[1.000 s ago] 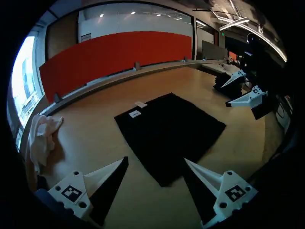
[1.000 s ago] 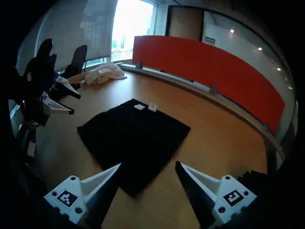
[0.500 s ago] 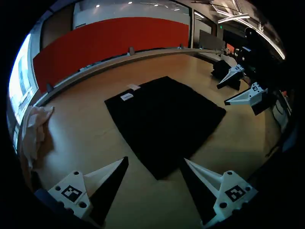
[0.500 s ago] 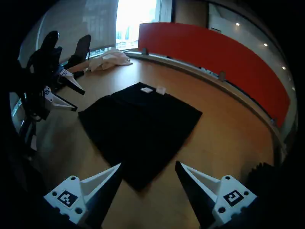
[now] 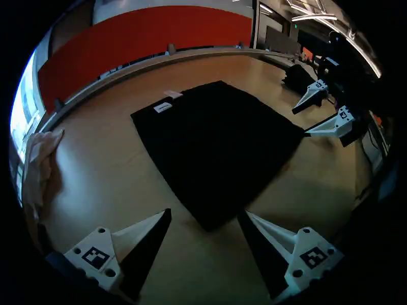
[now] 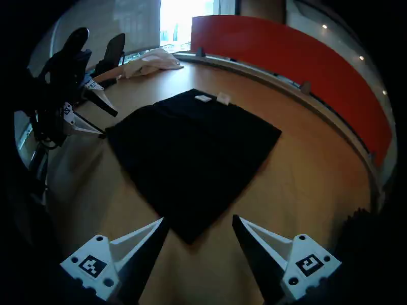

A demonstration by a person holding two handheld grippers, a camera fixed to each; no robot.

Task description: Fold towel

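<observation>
The black towel (image 5: 219, 147) lies spread flat on the wooden bench (image 5: 96, 162), with 2 white tags (image 5: 163, 107) at its far edge; the left gripper (image 5: 203, 211) has its fingers wide apart, 1 towel corner showing between them; the right gripper (image 6: 198, 217) is likewise spread at another corner; a pale cloth (image 6: 152, 60) lies bunched near the bench's far edge.

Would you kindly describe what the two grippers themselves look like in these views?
Both the left gripper and the right gripper have two long, wedge-shaped fingers that taper to points. The fingers are white on the outside and black on their inner faces. Each finger's broad white base carries a square black-and-white marker.
</observation>
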